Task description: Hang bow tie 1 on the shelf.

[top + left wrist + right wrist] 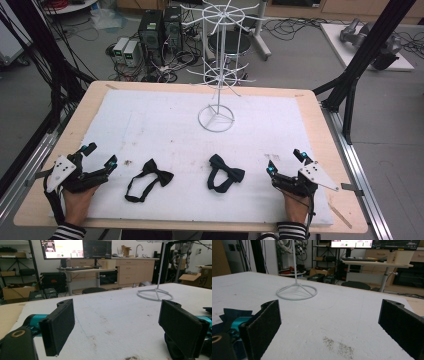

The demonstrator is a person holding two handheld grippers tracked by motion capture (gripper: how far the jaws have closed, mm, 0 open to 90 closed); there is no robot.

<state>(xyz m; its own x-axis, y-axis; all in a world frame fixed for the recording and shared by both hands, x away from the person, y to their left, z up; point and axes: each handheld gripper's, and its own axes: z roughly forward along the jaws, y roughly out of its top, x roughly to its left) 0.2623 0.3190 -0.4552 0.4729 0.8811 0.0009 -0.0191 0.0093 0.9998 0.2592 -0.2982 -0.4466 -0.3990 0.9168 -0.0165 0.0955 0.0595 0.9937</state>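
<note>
Resting on the tabletop [165, 120], left tongs [100, 156] and right tongs [285, 162] spread, empty; two bow ties [150, 179] [225, 174] between them

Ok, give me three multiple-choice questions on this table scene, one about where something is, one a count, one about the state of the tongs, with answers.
1. Where does the white wire rack stand?
A. far middle of the table
B. between the bow ties
C. at the left edge

2. How many bow ties lie on the white mat?
A. one
B. two
C. three

3. How are the left tongs and right tongs?
A. both open, empty
B. both shut
C. left shut on a tie

Answers:
1 A, its ring base sits beyond the ties.
2 B, the left bow tie and right bow tie.
3 A, jaws apart in each gripper view.
</note>
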